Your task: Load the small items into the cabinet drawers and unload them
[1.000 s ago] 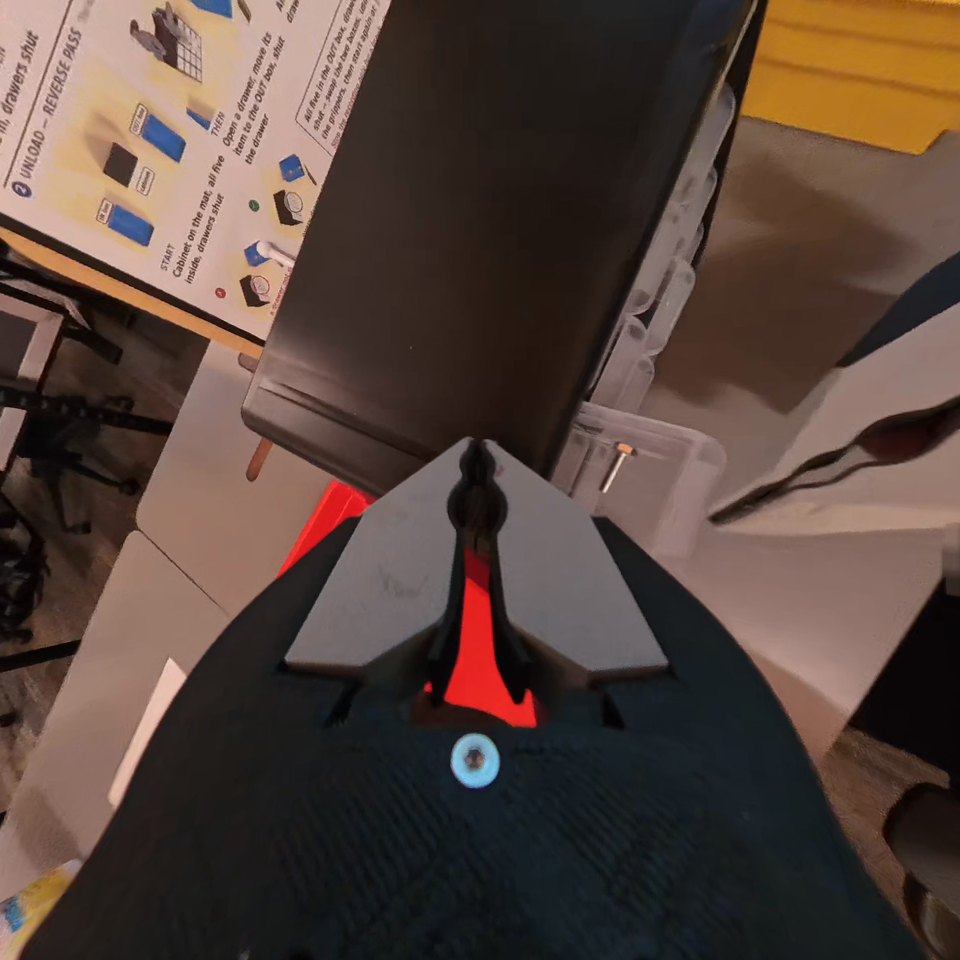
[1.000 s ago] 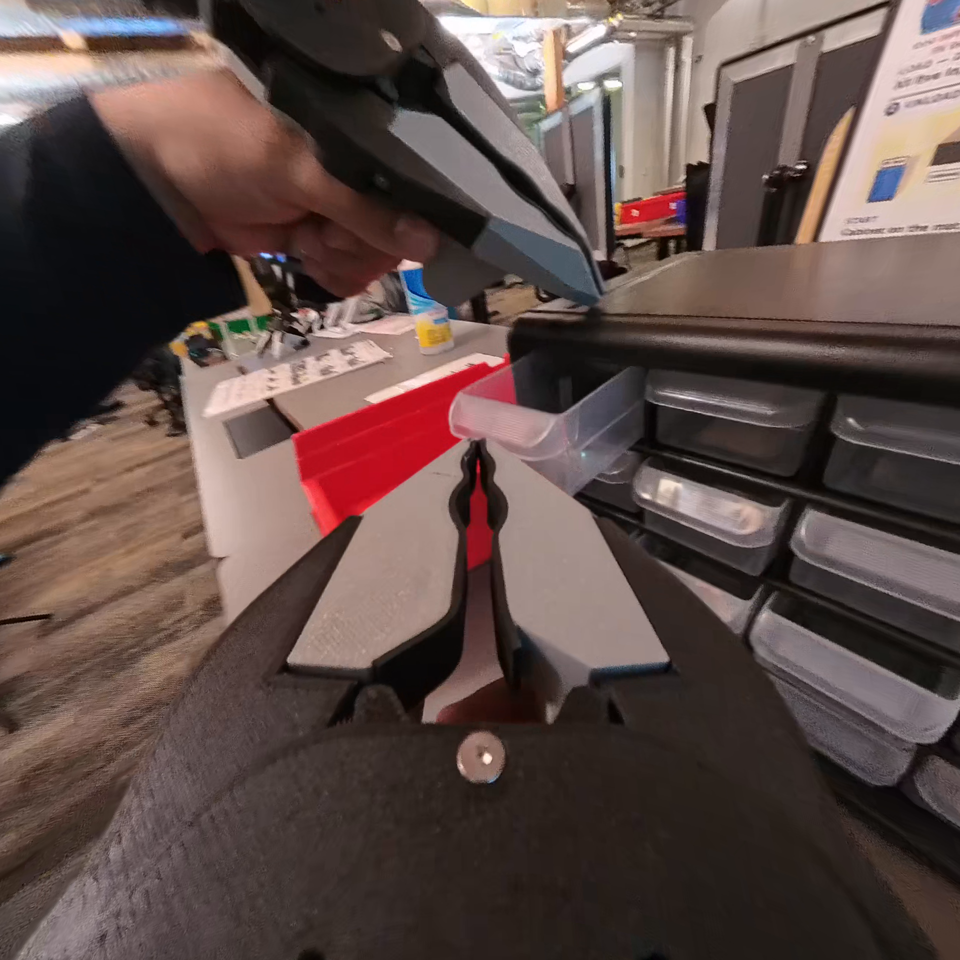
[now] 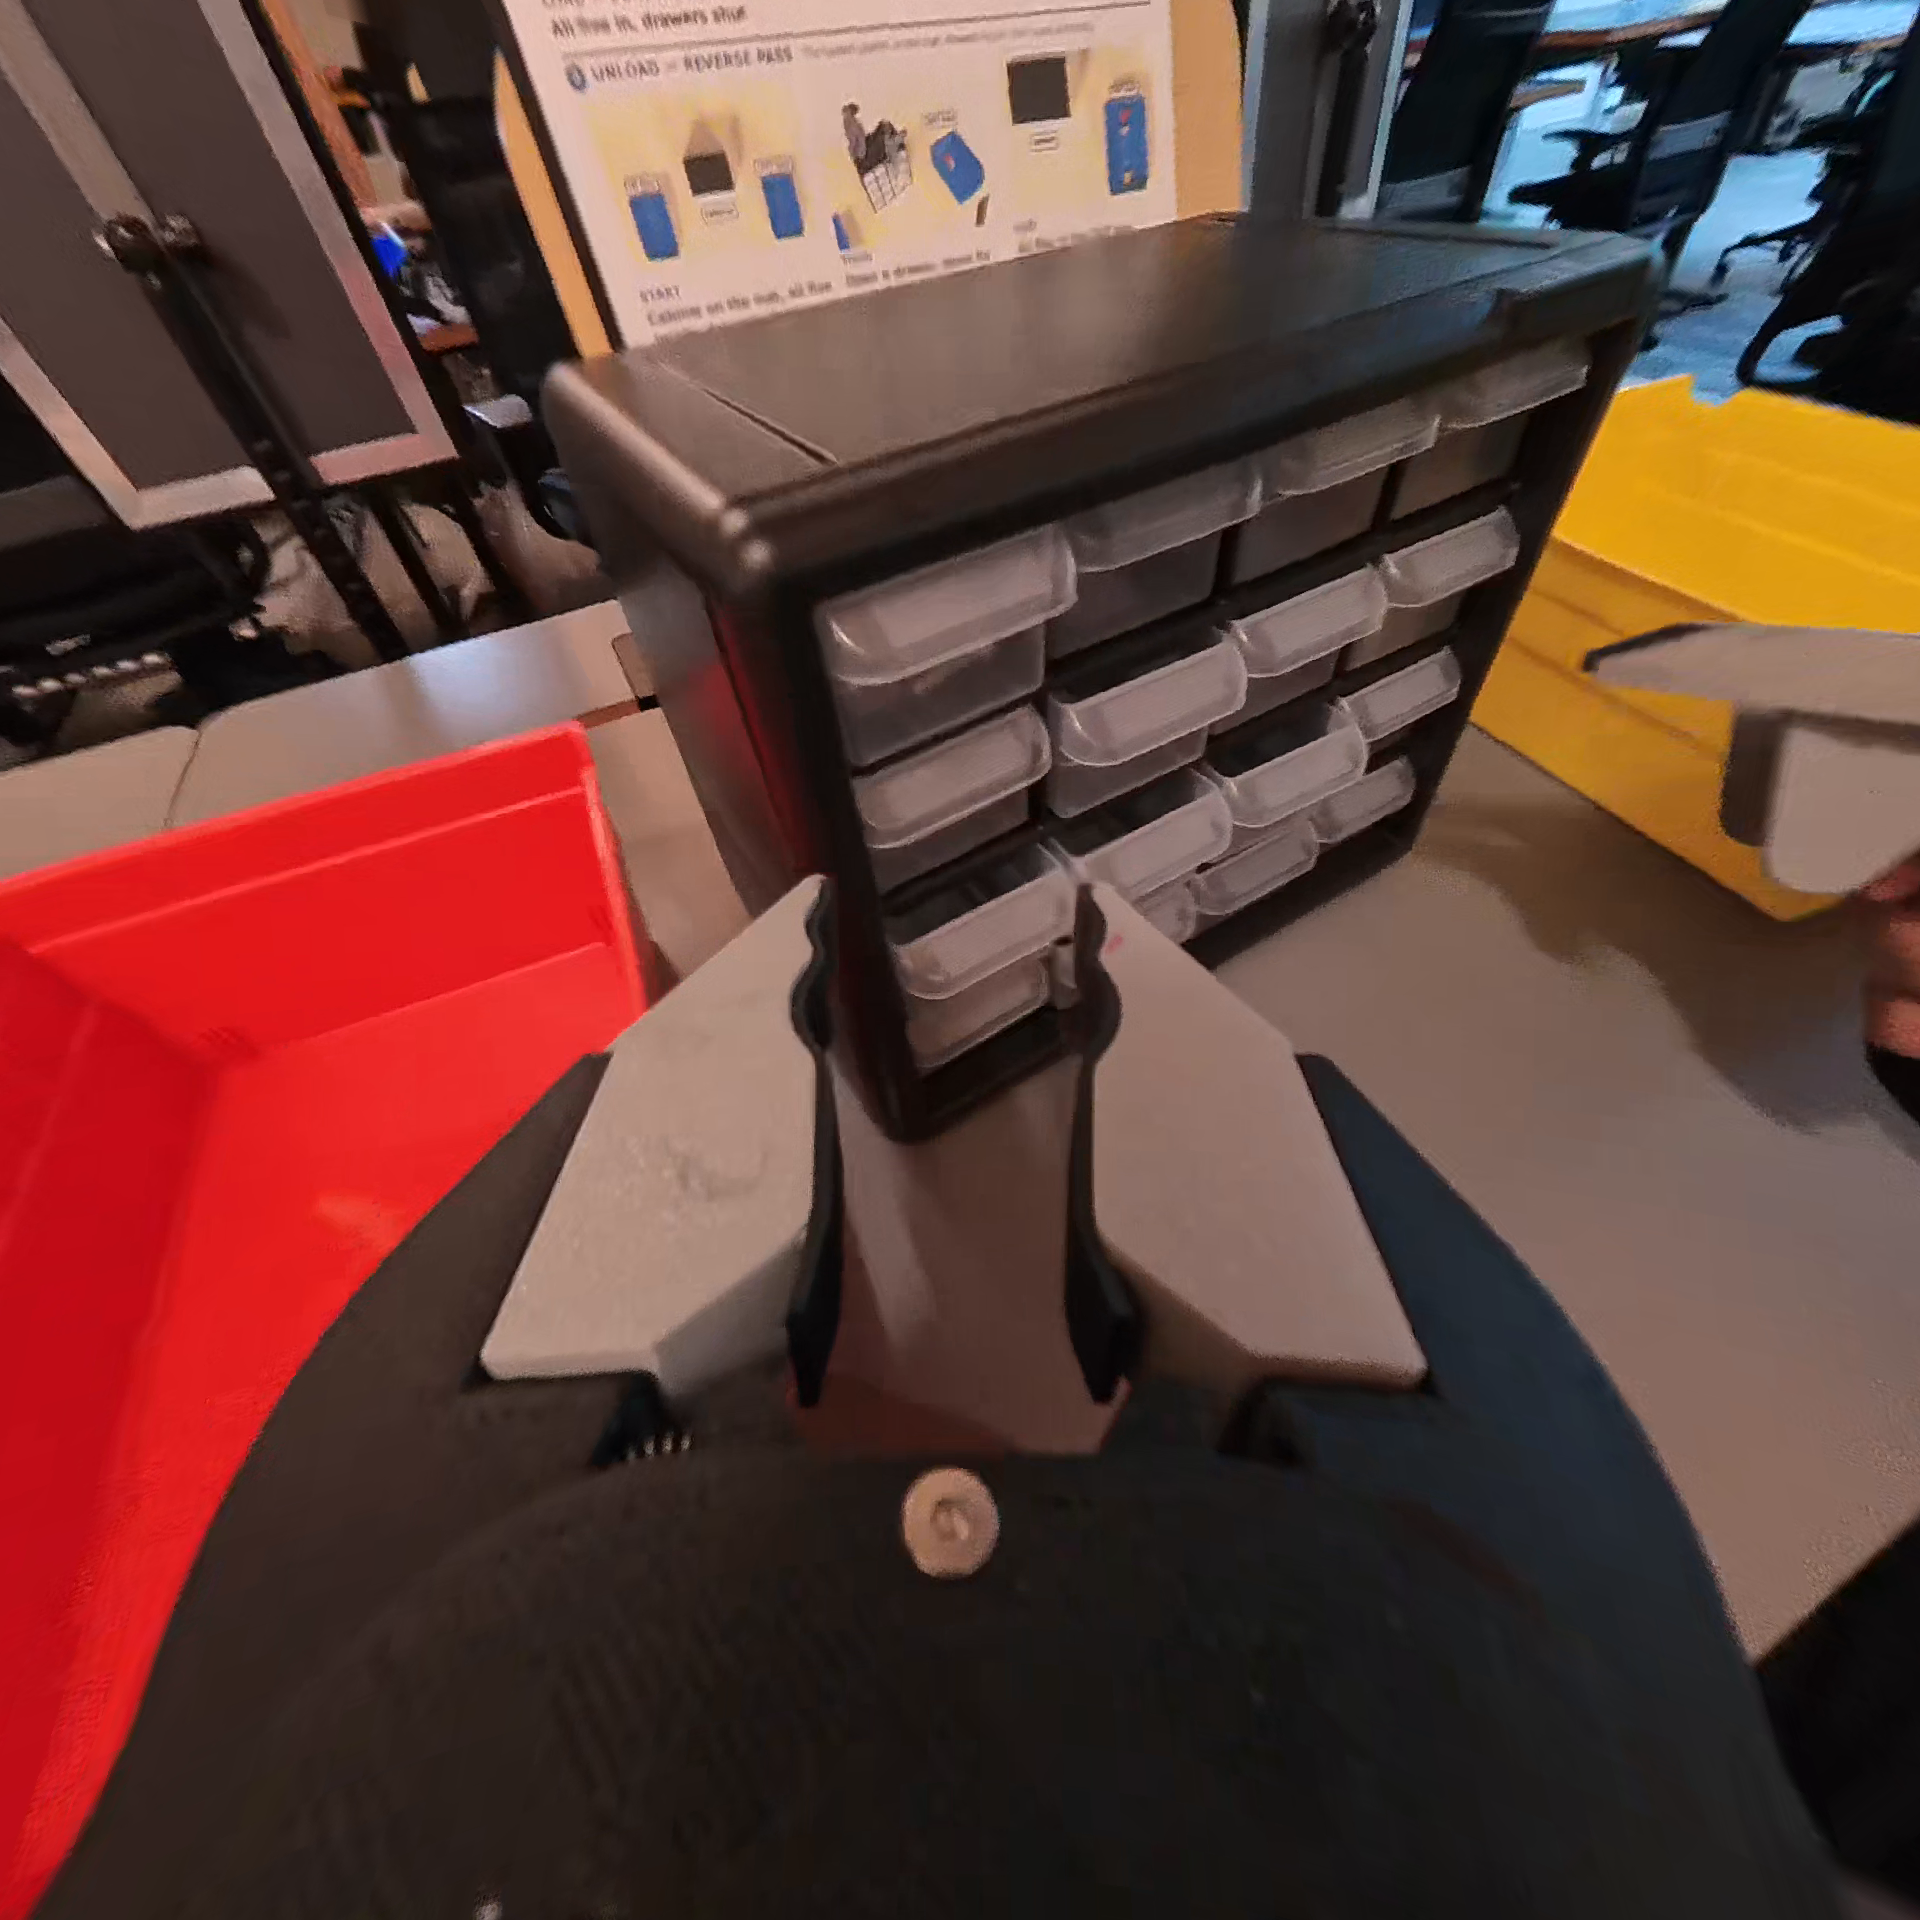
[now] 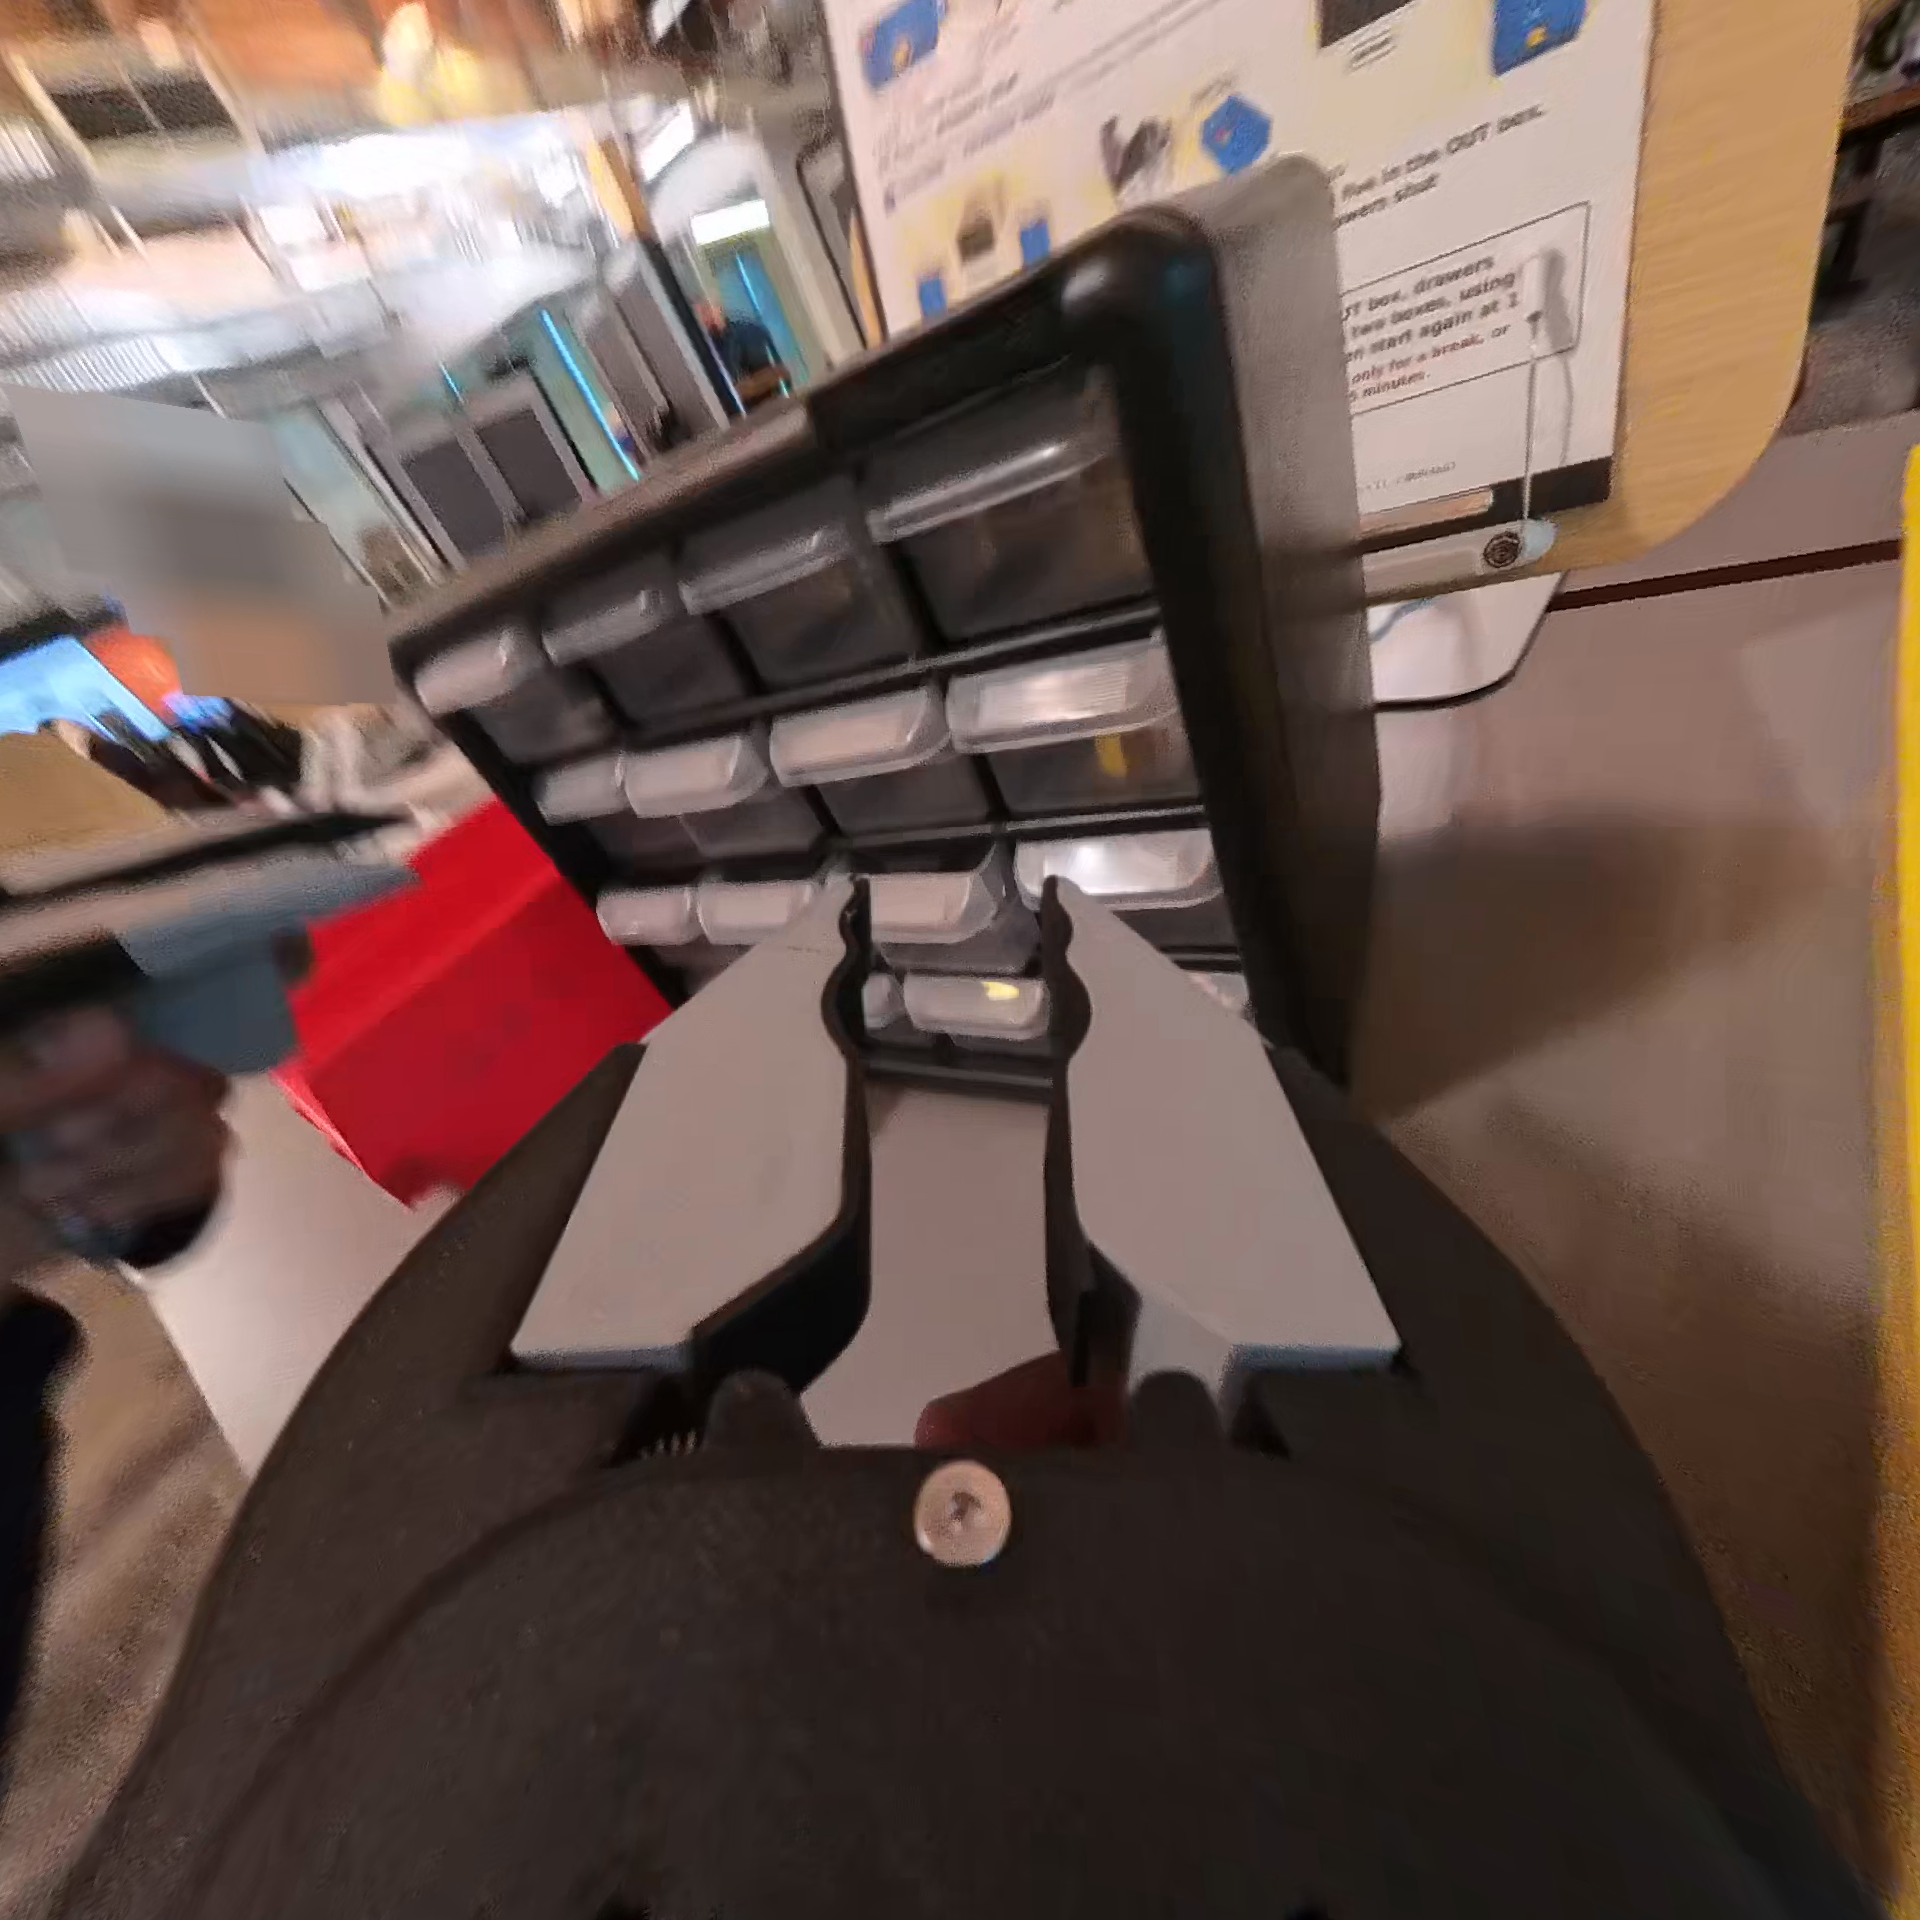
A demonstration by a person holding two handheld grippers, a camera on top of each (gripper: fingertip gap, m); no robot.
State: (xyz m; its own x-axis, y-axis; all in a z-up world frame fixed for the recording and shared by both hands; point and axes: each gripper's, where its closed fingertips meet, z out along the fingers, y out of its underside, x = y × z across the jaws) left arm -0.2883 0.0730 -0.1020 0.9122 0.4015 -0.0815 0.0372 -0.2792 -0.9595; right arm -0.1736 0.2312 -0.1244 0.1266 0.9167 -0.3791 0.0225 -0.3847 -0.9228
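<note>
The black cabinet point(image 3: 1039, 343) with clear drawers point(image 3: 935, 613) stands on the grey table point(image 3: 1507, 1091), at twelve o'clock of both tools and apart from their tips. The left gripper point(image 3: 951, 935) and the right gripper point(image 4: 951, 914) each hover with jaws parted on nothing. A red bin point(image 3: 291, 935) lies at nine o'clock of the cabinet, a yellow bin point(image 3: 1714, 520) at three o'clock.

Grey wedge-shaped fingers point(image 3: 717, 1164) with black inner pads, textured black housing, one silver screw point(image 3: 948, 1522).
</note>
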